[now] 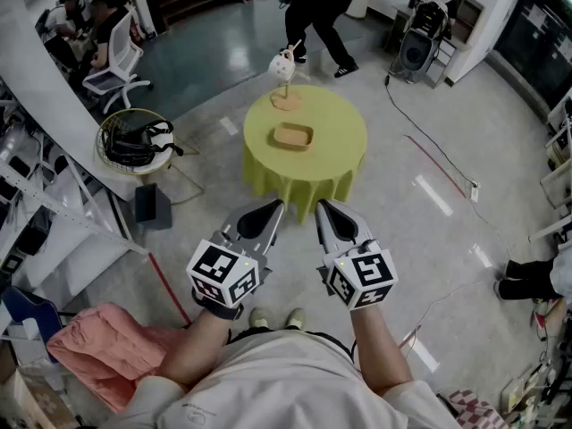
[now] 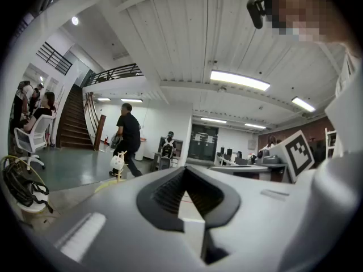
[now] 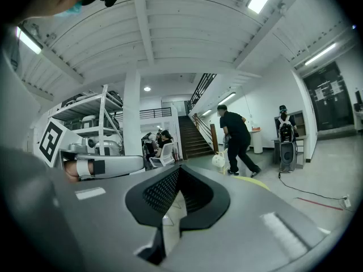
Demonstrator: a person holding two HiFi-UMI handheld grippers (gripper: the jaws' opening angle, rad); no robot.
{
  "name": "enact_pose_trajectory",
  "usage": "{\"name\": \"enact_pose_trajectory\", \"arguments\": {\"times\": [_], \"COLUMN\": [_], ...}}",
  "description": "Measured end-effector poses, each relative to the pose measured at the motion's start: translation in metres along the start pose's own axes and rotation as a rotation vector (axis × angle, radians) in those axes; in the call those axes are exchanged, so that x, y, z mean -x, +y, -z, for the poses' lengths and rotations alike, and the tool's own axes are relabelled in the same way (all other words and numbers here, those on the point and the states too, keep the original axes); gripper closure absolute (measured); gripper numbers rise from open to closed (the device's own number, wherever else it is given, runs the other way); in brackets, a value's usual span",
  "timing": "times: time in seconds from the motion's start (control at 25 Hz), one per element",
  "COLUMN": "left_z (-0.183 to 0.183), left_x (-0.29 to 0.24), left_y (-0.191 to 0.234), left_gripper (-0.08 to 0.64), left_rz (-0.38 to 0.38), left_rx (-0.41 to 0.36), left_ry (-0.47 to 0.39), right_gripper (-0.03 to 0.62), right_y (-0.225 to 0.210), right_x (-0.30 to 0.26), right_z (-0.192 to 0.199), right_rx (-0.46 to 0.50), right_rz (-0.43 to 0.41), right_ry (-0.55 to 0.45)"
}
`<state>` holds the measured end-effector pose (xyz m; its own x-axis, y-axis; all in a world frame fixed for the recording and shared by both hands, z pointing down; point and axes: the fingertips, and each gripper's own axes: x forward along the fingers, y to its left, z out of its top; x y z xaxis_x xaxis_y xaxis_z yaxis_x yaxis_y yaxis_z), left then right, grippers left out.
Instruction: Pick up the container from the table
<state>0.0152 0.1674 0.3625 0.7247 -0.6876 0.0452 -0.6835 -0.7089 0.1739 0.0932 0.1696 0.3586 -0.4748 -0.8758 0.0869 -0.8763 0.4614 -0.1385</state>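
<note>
Head view: shallow tan container (image 1: 292, 137) lies mid-table on the yellow-clothed round table (image 1: 344, 155), well ahead of left gripper (image 1: 271, 211) and right gripper (image 1: 325, 211), both closed and empty; it is probably light and stiff, best pinched across one raised rim.

Table (image 1: 344, 137): one. Container (image 1: 292, 137): one. Grippers: two, left gripper (image 1: 271, 211), right gripper (image 1: 324, 210).

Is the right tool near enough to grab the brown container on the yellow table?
Probably not yet: the right tool is held by the body, with floor between it and the table holding the container. Nothing blocks the way.
</note>
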Motion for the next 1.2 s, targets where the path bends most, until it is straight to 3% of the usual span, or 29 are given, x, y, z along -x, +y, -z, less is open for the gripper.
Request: {"name": "enact_pose_trajectory", "arguments": {"times": [0.48, 0.84, 1.2], "left_z": [0.006, 0.004, 0.009], "left_x": [-0.018, -0.044, -0.063], "left_y": [-0.004, 0.007, 0.036], "left_gripper": [0.554, 0.554, 0.554], "left_rz": [-0.027, -0.078, -0.099], "left_rx": [-0.010, -0.025, -0.023], "left_ry": [0.009, -0.027, -0.021], "right_gripper": [0.584, 0.583, 0.583], "right_y": [-0.023, -0.050, -0.070], "right_x": [0.004, 0.000, -0.024], "right_z": [0.004, 0.001, 0.010], "right_rx": [0.007, -0.012, -0.033], "right_rz": [0.007, -0.029, -0.002], "right_ry": [0.005, -0.033, -0.009]}}
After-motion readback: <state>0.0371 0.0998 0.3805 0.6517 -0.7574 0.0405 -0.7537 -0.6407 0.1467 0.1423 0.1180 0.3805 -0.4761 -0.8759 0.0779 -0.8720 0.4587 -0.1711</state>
